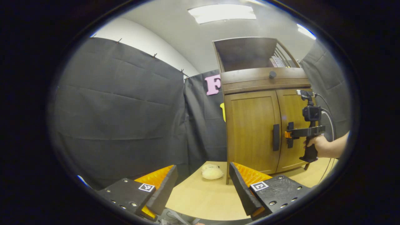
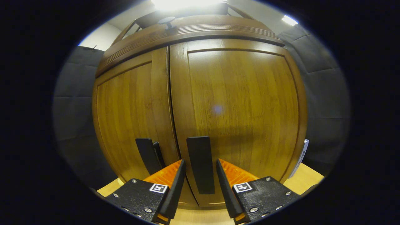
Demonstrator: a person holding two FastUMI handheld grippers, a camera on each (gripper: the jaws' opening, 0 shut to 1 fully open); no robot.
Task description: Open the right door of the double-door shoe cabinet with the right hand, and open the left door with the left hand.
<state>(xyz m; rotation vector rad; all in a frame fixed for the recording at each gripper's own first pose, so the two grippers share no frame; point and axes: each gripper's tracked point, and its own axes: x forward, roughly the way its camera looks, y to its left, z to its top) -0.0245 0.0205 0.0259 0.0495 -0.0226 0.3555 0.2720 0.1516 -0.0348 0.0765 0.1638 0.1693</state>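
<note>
The shoe cabinet [image 1: 259, 125] is seen at about 3 o'clock in the left gripper view, standing on a pale wooden floor [image 1: 200, 197] against black cloth walls. It's brown wood with a grooved band and a small round knob [image 1: 272, 74] up top. Both doors look closed, the left door [image 1: 251, 131] and the right door [image 2: 240, 112] meeting flush at the centre seam. In the right gripper view the cabinet is dead ahead.

The right gripper [image 2: 200, 178] is held level, its fingers set on either side of the right door's handle [image 2: 201, 164], a narrow gap left on each side, so nothing's gripped. From the left gripper view it's seen at 3 o'clock, held by a hand [image 1: 317, 145] on the grip.

The left gripper [image 1: 200, 184] is kept back from the cabinet, jaws wide apart, nothing between them. The left door's handle [image 1: 276, 137] is dark and upright.

A small fluffy cream thing [image 1: 212, 172] is spotted on the floor, near the cabinet's left foot.
</note>
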